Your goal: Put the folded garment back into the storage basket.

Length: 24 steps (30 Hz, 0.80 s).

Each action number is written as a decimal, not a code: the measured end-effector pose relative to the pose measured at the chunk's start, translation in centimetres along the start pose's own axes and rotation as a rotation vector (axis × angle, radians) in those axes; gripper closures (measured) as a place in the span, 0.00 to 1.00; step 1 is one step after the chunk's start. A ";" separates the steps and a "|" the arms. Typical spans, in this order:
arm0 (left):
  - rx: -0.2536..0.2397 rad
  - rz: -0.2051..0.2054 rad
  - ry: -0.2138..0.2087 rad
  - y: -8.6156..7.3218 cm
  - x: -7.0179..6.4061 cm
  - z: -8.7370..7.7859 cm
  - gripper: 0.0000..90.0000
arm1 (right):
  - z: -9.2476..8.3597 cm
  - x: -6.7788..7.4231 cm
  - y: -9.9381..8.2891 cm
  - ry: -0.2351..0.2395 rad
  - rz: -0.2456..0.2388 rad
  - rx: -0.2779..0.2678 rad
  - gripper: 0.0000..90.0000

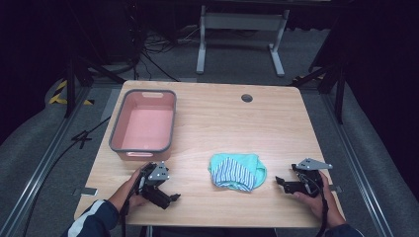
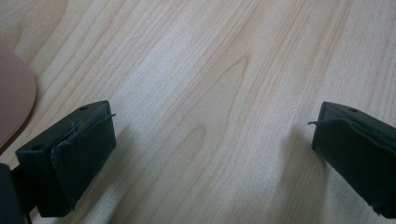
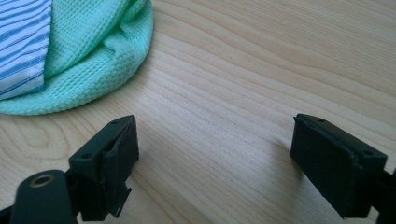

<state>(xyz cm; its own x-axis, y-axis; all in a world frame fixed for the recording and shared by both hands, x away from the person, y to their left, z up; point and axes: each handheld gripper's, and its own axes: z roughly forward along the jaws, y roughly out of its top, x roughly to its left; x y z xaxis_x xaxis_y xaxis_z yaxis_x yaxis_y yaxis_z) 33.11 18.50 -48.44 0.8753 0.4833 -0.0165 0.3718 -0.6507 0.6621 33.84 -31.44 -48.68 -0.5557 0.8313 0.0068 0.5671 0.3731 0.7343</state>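
Note:
A crumpled mint-green cloth with a blue-and-white striped piece on top lies near the front middle of the wooden table. My right gripper rests on the table just right of it, open, nothing between its jaws. In the right gripper view the cloth sits at the upper left, clear of the open gripper. My left gripper rests at the front left, open and empty, pointing toward the cloth. In the left gripper view the gripper stands wide over bare wood.
A pink tub with a grey rim stands at the table's left, just beyond my left hand; its edge shows in the left gripper view. A round cable hole sits at the back. Cables and a stand are on the floor beyond.

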 end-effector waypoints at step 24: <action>-0.003 -0.005 0.008 -0.3 -0.1 -0.3 0.01 | 0.1 -0.1 0.1 -0.001 0.003 0.000 0.17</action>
<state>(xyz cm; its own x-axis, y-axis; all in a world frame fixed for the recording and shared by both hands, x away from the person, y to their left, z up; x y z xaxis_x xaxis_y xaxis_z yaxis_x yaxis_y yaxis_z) 32.82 18.78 -48.41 0.8709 0.4913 -0.0137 0.3751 -0.6464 0.6644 34.01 -31.46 -48.66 -0.5537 0.8327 0.0080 0.5684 0.3709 0.7344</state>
